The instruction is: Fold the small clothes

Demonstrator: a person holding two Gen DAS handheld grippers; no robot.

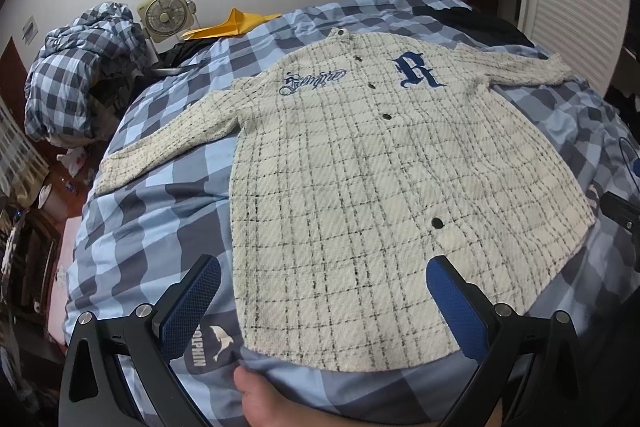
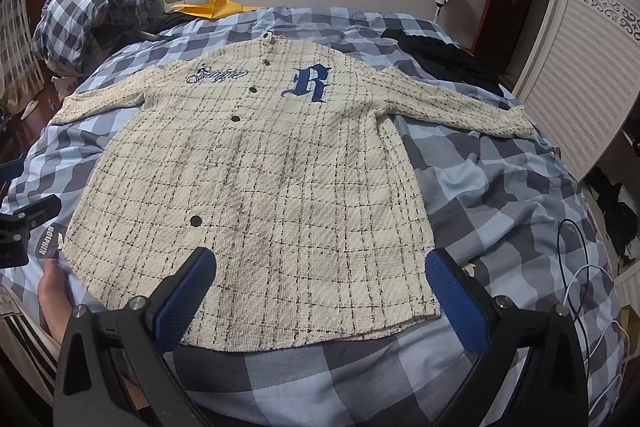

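Note:
A cream checked shirt (image 1: 352, 163) with dark buttons, a blue letter R and blue script lies flat and face up on the bed, both sleeves spread out; it also shows in the right wrist view (image 2: 264, 163). My left gripper (image 1: 324, 279) is open and empty, above the shirt's lower left hem. My right gripper (image 2: 320, 267) is open and empty, above the lower right hem. The left gripper's tip also shows at the left edge of the right wrist view (image 2: 24, 223).
The bed has a blue and grey checked cover (image 1: 160, 211). A bundled checked quilt (image 1: 80, 67), a small fan (image 1: 164, 13) and a yellow cloth (image 1: 228, 25) lie beyond the far corner. Dark clothes (image 2: 440, 59) lie at the far right. A white cable (image 2: 576, 287) lies right.

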